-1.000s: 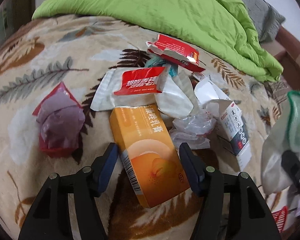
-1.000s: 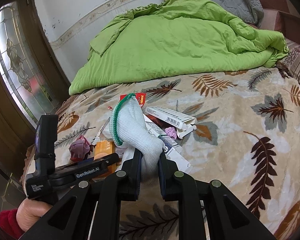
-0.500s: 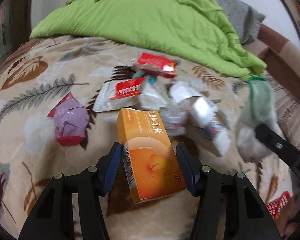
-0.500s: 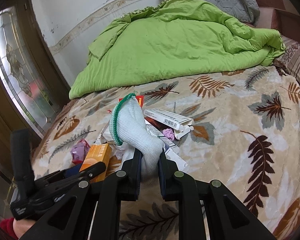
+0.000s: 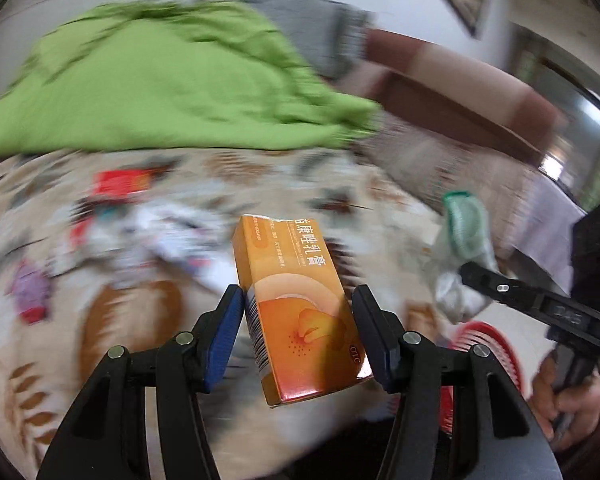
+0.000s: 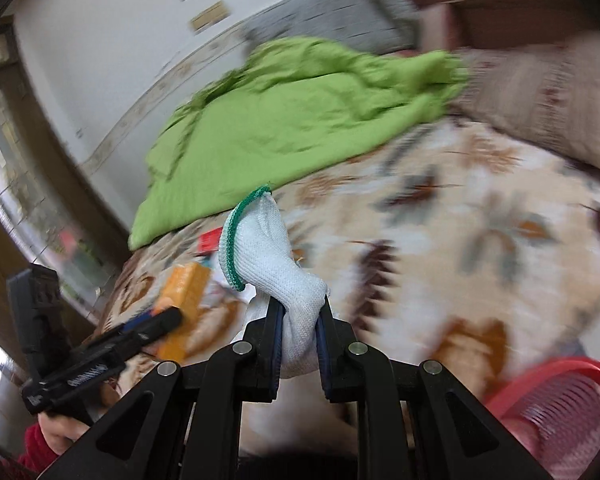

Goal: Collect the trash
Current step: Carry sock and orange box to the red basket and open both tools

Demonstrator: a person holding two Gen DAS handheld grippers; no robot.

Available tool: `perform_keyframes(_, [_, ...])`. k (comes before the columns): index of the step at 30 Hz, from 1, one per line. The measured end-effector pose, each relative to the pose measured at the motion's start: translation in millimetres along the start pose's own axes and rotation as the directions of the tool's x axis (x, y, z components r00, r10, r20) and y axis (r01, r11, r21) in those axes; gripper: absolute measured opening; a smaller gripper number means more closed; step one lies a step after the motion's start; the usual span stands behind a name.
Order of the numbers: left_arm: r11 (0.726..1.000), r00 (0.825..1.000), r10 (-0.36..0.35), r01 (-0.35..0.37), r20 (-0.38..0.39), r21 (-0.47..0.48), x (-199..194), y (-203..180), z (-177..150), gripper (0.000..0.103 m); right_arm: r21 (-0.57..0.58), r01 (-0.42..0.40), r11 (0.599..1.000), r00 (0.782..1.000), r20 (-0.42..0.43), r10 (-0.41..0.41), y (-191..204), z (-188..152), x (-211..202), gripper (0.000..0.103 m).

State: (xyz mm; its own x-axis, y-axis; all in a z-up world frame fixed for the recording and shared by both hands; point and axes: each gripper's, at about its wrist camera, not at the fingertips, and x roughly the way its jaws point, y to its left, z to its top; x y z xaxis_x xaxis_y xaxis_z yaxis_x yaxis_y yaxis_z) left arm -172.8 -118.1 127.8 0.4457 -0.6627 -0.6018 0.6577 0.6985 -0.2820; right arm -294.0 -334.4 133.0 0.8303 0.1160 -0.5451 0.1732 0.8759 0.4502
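My left gripper point(image 5: 298, 320) is shut on an orange medicine box point(image 5: 296, 304) and holds it lifted above the bed; the box also shows in the right wrist view point(image 6: 182, 292). My right gripper point(image 6: 298, 312) is shut on a white knit glove with a green cuff point(image 6: 264, 248), also visible at the right of the left wrist view point(image 5: 464, 240). More trash, red wrappers point(image 5: 120, 184) and white papers point(image 5: 172, 232), lies blurred on the leaf-patterned blanket point(image 5: 100, 320). A red slatted basket point(image 6: 560, 404) sits low at the right, and shows in the left wrist view point(image 5: 484, 344).
A green duvet point(image 5: 160, 80) covers the far side of the bed, with a grey pillow point(image 5: 300, 16) and brown headboard point(image 5: 440, 80) behind. A window and wooden frame point(image 6: 28, 208) stand at the left. Both views are motion-blurred.
The left gripper closed on the orange box, lifted it off the blanket and swung right. The right gripper with the glove also swung right; the red basket came into view.
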Motion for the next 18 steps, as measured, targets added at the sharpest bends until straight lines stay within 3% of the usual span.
perform_keyframes(4, [0.985, 0.987, -0.151, 0.156, -0.062, 0.078, 11, -64, -6, 0.055, 0.085, 0.125, 0.989, 0.992, 0.017, -0.127, -53, -19, -56, 0.016])
perform_keyframes(9, [0.937, 0.940, -0.291, 0.318, -0.180, 0.143, 32, -137, -21, 0.055, 0.195, 0.243, 0.950, 0.969, -0.007, -0.246, -107, -45, -106, 0.016])
perform_keyframes(14, [0.895, 0.901, -0.336, 0.396, -0.276, 0.203, 49, -196, -44, 0.056, 0.238, 0.330, 0.913, 0.943, -0.051, -0.328, -134, -67, -124, 0.020])
perform_keyframes(15, [0.892, 0.898, -0.333, 0.398, -0.288, 0.212, 51, -203, -48, 0.057, 0.250, 0.342, 0.906, 0.939, -0.058, -0.338, -140, -70, -125, 0.025])
perform_keyframes(16, [0.890, 0.896, -0.323, 0.397, -0.305, 0.224, 52, -210, -53, 0.058, 0.258, 0.351, 0.900, 0.936, -0.064, -0.347, -143, -73, -128, 0.037])
perform_keyframes(18, [0.892, 0.897, -0.312, 0.390, -0.313, 0.230, 52, -214, -57, 0.065, 0.263, 0.368, 0.892, 0.929, -0.057, -0.366, -147, -75, -133, 0.046])
